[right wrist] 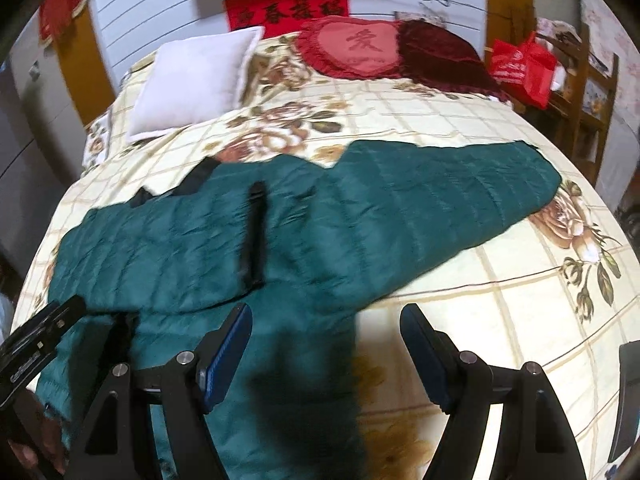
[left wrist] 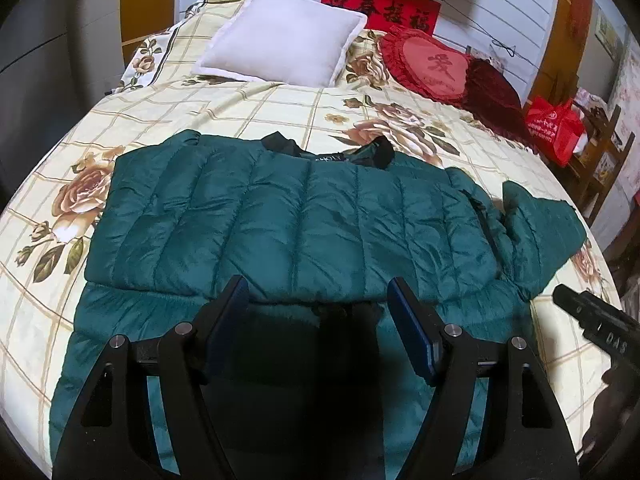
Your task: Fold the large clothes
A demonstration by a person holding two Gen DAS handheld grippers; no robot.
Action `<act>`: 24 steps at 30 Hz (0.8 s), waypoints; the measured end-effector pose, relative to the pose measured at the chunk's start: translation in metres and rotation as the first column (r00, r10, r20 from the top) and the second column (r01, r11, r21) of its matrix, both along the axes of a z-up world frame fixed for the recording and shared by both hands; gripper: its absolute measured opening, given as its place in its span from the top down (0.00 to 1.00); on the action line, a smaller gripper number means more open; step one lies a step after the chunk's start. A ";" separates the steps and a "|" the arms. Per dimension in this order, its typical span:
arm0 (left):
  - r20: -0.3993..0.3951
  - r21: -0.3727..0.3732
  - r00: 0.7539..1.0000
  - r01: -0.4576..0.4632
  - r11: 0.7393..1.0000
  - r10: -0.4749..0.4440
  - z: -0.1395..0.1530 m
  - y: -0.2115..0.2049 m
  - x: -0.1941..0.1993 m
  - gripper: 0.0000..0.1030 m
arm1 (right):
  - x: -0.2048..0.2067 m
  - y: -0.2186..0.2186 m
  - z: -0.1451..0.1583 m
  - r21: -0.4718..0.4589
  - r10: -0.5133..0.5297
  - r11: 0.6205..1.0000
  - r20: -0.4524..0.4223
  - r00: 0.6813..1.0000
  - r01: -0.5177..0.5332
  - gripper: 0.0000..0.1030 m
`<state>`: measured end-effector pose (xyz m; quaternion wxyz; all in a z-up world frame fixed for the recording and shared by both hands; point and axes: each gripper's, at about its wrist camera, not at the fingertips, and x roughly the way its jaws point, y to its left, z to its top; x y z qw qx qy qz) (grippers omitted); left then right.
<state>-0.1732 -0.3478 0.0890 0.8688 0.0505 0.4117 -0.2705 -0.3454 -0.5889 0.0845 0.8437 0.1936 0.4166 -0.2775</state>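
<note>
Floral bedspread (right wrist: 500, 300): only right view shows jacket (right wrist: 200, 248) sleeve (right wrist: 460, 188) outstretched.

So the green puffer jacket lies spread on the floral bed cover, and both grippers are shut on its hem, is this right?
Not quite. The green puffer jacket does lie on the floral bed cover, but both grippers are open: the left gripper in the left wrist view, the right gripper in the right wrist view.

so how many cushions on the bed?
3. A white square cushion at the head of the bed on the left, a red heart-shaped cushion to its right, and a dark maroon cushion partly behind the heart. More could be hidden out of frame.
</note>
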 end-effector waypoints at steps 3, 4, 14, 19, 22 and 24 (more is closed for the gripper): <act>0.007 -0.006 1.000 -0.019 1.000 0.019 -0.003 -0.002 0.006 0.30 | -0.005 -0.024 -0.004 -0.009 -0.038 0.999 0.008 0.999 0.038 0.28; 0.009 -0.009 1.000 -0.027 1.000 0.027 -0.005 -0.002 0.009 0.30 | -0.007 -0.035 -0.005 -0.019 -0.055 0.998 0.019 0.998 0.055 0.28; -0.003 -0.023 0.998 -0.059 0.998 0.059 -0.029 -0.005 0.024 0.30 | -0.021 -0.150 -0.025 -0.026 -0.305 0.952 0.040 0.951 0.306 0.27; -0.014 -0.043 0.999 -0.050 0.998 0.049 -0.034 -0.002 0.026 0.30 | -0.028 -0.204 -0.039 -0.024 -0.448 0.893 0.040 0.893 0.449 0.27; -0.037 -0.053 0.998 -0.053 0.997 0.051 -0.041 -0.001 0.030 0.30 | -0.027 -0.230 -0.047 -0.017 -0.499 0.866 0.030 0.866 0.500 0.27; -0.041 -0.066 0.998 -0.056 0.996 0.053 -0.043 0.001 0.030 0.30 | -0.021 -0.243 -0.052 -0.032 -0.508 0.861 0.012 0.861 0.508 0.27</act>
